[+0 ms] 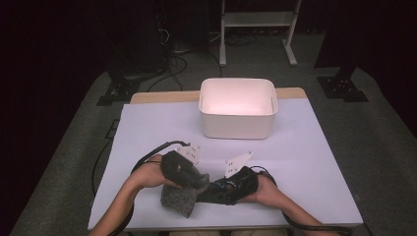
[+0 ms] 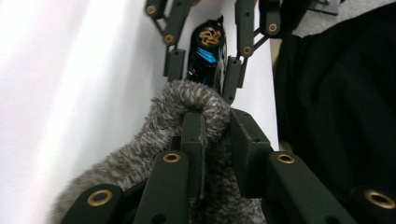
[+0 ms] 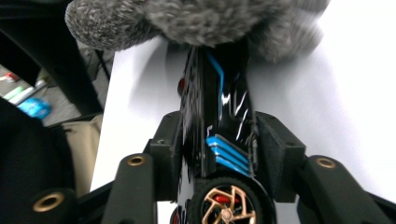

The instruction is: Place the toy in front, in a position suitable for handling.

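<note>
Near edge of the surface [image 1: 305, 162]: both hands work close together just in front of the person, well short of the white bin [image 1: 238, 109] at the far side.

Left claw [image 2: 215, 128]: pressed together on a fold of the grey fuzzy cloth [image 2: 154, 140]; in the left gripper view the fabric bunches up over the pads and spills down to the left.

Right claw [image 3: 219, 154]: pinching the black toy car [image 3: 217, 116] across its body, one pad on each flank, with a gold-spoked wheel sitting just below the grip.

Where the things are: the cloth hangs from the left claw onto the surface, and its woolly edge lies against the nose of the car; from above, the two sit touching between the hands.

Work in hand: it looks like the car is being wrapped in, or wiped with, the cloth; I cannot tell which.

Cloth, handling: probably light, soft and floppy. It will sag wherever it is not held, so an edge or a gathered fold is the place to pinch.

Car, handling: likely stiff, glossy and a bit slippery, and the wheels may roll. The flat sides amidships look like the surest hold.

Risk: the shiny shell could twist in the pads if the cloth drags on it.
</note>
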`<action>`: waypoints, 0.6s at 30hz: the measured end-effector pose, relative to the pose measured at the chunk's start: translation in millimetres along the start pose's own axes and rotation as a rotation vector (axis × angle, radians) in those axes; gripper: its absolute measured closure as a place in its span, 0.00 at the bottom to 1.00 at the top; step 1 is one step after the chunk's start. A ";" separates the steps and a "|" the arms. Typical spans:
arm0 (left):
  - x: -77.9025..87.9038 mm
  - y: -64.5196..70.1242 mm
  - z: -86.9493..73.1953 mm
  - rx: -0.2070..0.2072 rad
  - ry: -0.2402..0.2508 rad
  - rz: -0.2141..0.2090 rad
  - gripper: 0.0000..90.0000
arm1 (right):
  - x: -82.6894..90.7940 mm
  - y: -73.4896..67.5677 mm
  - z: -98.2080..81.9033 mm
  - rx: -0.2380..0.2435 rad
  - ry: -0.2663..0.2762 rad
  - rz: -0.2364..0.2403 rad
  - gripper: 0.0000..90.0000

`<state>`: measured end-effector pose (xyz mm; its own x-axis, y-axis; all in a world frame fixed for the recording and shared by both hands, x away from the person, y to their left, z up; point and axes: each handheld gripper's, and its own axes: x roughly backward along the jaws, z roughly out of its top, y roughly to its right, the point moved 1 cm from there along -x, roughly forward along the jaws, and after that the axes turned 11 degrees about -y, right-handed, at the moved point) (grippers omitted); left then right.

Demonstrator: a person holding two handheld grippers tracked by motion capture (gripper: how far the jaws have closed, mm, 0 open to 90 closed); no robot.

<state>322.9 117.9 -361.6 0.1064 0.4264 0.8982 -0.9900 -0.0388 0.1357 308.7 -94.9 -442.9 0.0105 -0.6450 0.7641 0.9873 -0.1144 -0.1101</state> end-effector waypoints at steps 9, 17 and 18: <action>5.1 -1.1 -0.9 0.013 -0.027 0.025 0.84 | 8.3 -7.5 6.6 0.084 -0.016 -0.076 0.66; 1.3 0.9 0.8 -0.013 -0.053 0.009 0.84 | -2.2 -6.9 10.2 0.062 -0.102 -0.037 0.59; 1.0 1.0 0.4 -0.010 -0.051 0.006 0.84 | -5.7 -7.8 9.6 0.061 -0.113 -0.041 0.59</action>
<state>322.0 117.9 -360.4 0.1051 0.3794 0.9192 -0.9914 -0.0320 0.1266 302.5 -83.1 -440.2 -0.0162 -0.5509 0.8344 0.9951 -0.0905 -0.0404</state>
